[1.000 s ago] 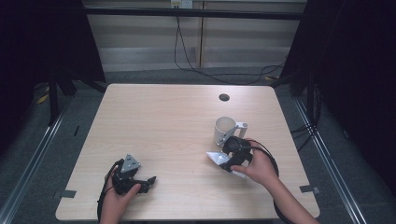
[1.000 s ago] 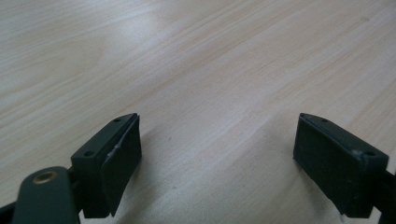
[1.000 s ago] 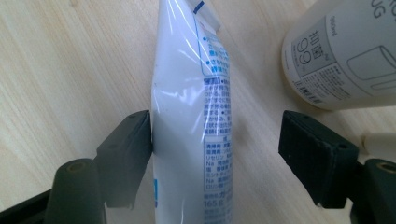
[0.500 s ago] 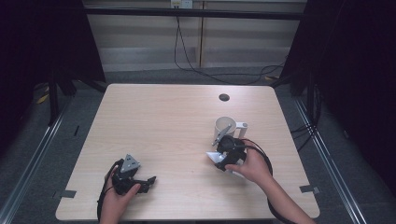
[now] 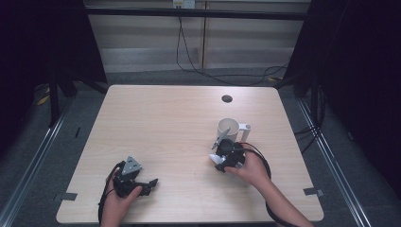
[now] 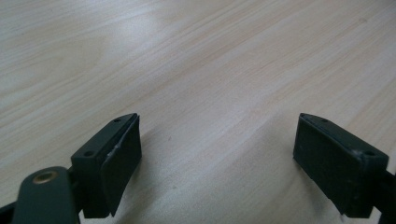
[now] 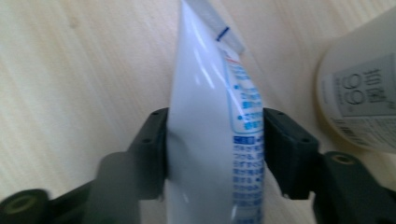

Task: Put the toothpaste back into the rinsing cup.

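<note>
A white tube with blue print is clamped across its middle by my right gripper, whose jaws press on both its sides. In the high view the tube slants upward from the right gripper, and its flat end lies against the side of a white mug. The mug stands upright with its handle pointing right, and it appears again in the right gripper view as the mug just beyond the tube. My left gripper rests near the table's front left, held by a hand. It is open, with bare wood between its jaws.
The light wooden table has a small dark round hole near its far edge. Cables trail from both grippers. Tape marks sit at the front corners, and dark floor and metal rails surround the table.
The right gripper has shifted a little with the tube, whose flat end now slants up against the mug. The left gripper has stayed where it was.
</note>
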A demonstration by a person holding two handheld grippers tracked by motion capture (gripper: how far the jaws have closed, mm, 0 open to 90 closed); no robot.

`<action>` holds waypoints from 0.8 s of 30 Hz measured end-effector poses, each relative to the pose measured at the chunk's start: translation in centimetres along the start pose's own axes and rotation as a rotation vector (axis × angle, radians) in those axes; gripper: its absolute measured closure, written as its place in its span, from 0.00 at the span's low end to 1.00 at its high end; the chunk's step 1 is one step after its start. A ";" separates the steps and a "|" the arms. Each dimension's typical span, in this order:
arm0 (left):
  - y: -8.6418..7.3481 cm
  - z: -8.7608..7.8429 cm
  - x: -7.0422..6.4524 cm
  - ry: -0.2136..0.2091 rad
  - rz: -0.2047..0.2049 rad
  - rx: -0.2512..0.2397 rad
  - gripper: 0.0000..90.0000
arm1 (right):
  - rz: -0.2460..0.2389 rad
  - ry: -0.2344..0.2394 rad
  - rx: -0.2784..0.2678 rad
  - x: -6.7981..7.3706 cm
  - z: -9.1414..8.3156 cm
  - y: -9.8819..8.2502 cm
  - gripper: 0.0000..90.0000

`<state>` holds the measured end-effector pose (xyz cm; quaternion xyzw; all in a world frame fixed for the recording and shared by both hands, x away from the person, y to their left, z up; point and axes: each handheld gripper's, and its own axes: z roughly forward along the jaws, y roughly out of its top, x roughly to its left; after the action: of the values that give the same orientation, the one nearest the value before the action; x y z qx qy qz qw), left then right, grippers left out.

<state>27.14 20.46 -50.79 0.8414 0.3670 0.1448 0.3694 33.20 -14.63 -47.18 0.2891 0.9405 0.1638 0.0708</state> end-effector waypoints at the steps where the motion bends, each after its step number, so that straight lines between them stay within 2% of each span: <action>1: 0.0 0.0 0.0 0.000 -0.001 0.000 0.17 | 0.009 0.004 0.004 0.1 0.0 0.0 0.57; 5: 0.0 0.0 0.0 0.003 0.006 0.004 0.17 | -0.006 -0.003 0.003 0.3 -0.1 0.0 0.60; 6: 0.0 0.0 0.0 0.003 0.004 0.002 0.17 | 0.007 0.004 0.004 0.3 -0.2 0.0 0.62; 8: 0.0 0.0 0.0 0.001 0.003 0.002 0.17 | 0.003 -0.003 -0.003 0.3 -0.3 0.0 0.70; 10: 0.0 0.0 0.0 -0.001 -0.001 0.000 0.17 | -0.007 -0.017 -0.001 0.4 -0.5 0.0 0.73; 14: 0.0 0.0 0.0 -0.002 -0.005 -0.002 0.17 | -0.023 -0.014 -0.013 0.6 -0.8 -0.1 0.74; 16: 0.0 0.0 0.0 0.001 0.003 0.001 0.17 | -0.012 -0.005 -0.028 0.6 -1.0 -0.1 0.74; 18: 0.0 0.0 0.0 0.002 0.006 0.002 0.17 | 0.009 0.014 -0.070 0.4 -1.4 -0.3 0.74; 24: 0.0 0.0 0.0 0.003 0.008 0.005 0.17 | 0.019 0.017 -0.103 0.1 -2.1 -0.5 0.75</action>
<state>27.14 20.48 -50.77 0.8435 0.3645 0.1467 0.3662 32.39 -15.57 -45.37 0.2928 0.9286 0.2151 0.0760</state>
